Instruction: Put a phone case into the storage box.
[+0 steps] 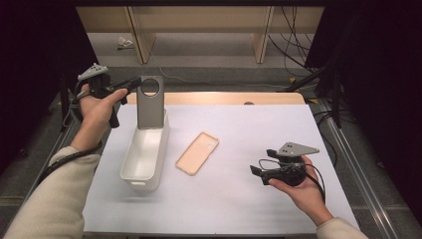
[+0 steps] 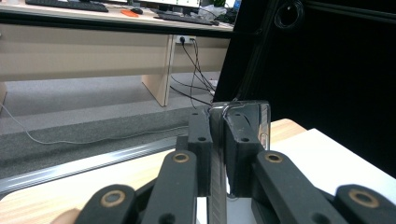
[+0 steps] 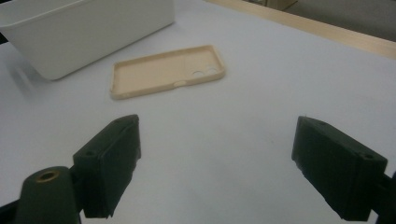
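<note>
Nearest the person, the right tongs (image 1: 260,174) sit low over the white desk (image 1: 239,199), cradled in the right hand (image 1: 298,186), jaws standing wide apart with nothing between them; the right gripper view looks straight across bare surface between the two black pads. Just beyond them, mid-desk, lies a peach phone case (image 1: 197,153) on its back, hollow side up, its camera cut-outs at the far end, flat on the desk and apart from everything else. To its left sits a white bin (image 1: 144,154), long and narrow, running away from the person. And at the bin's far end, there's the action: a grey phone case (image 1: 150,102) stands upright with its lower edge down inside the bin, round camera hole at the top. The left tongs (image 1: 135,83) come in from the left, raised, and are clamped on that case's upper edge; the left gripper view shows the pads pinching it (image 2: 218,140).
</note>
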